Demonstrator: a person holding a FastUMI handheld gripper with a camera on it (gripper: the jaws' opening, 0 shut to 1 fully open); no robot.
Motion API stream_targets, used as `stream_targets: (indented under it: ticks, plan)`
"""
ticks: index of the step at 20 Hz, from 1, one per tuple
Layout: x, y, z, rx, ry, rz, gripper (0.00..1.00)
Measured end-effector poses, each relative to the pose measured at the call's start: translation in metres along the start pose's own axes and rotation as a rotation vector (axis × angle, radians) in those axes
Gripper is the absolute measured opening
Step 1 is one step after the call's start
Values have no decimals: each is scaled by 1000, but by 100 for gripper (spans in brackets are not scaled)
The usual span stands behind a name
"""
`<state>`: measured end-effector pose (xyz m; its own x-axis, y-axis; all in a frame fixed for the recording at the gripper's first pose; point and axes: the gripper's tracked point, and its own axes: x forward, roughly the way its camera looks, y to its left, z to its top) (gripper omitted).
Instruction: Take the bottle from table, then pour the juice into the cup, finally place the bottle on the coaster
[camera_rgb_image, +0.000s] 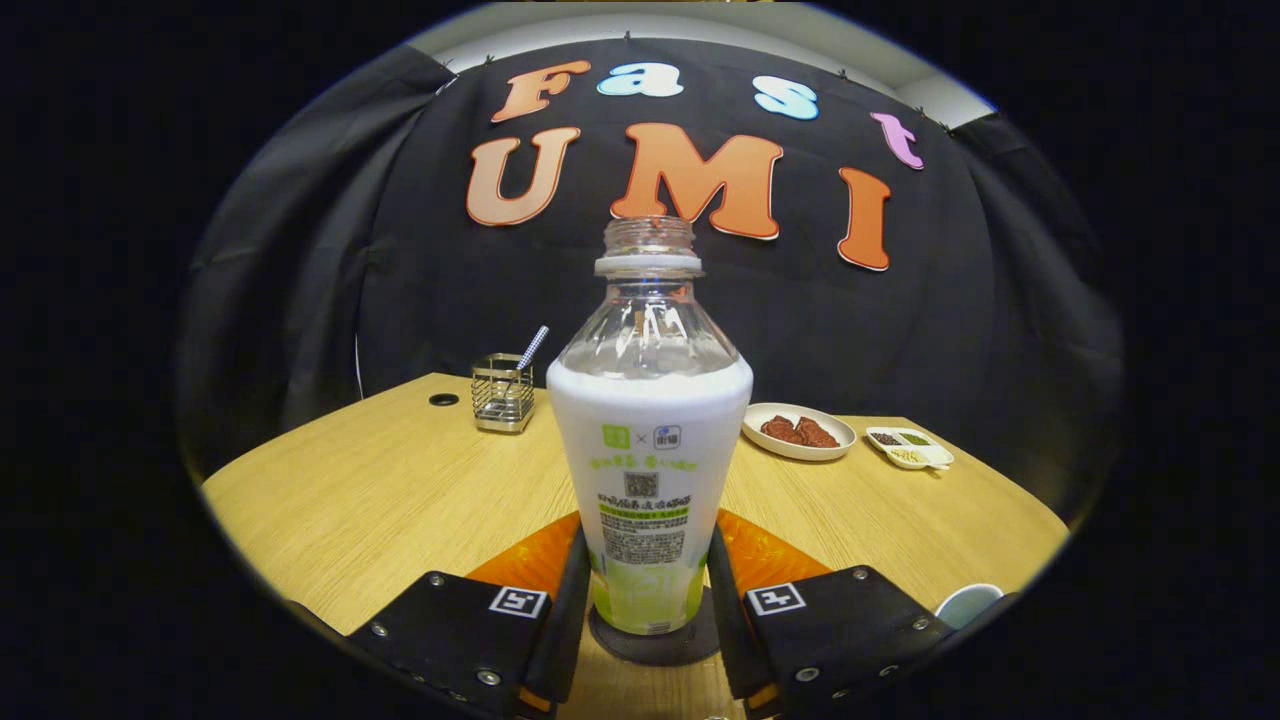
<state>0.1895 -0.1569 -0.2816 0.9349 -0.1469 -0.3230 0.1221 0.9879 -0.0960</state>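
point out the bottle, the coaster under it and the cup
bottle (648, 470): gripper view, on its label, between the gripper (648, 600) fingers
coaster (610, 640): gripper view, on its dark rim below the bottle
cup (968, 603): gripper view, on its pale rim

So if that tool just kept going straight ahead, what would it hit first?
The bottle: it already stands between the tool's fingers, on a dark coaster. Whether both fingers press it is unclear.

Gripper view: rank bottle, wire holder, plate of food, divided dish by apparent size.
1. bottle, largest by far, but it stands between the gripper fingers, so nearness inflates it.
2. plate of food.
3. wire holder and divided dish: look alike, not ranked.
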Motion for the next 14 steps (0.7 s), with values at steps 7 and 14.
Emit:
stream_targets:
  ticks: [7,14]
  plan:
    - [0,-6,-12,17,42,-8,58]
    - [-5,-17,-18,96,48,-34,61]
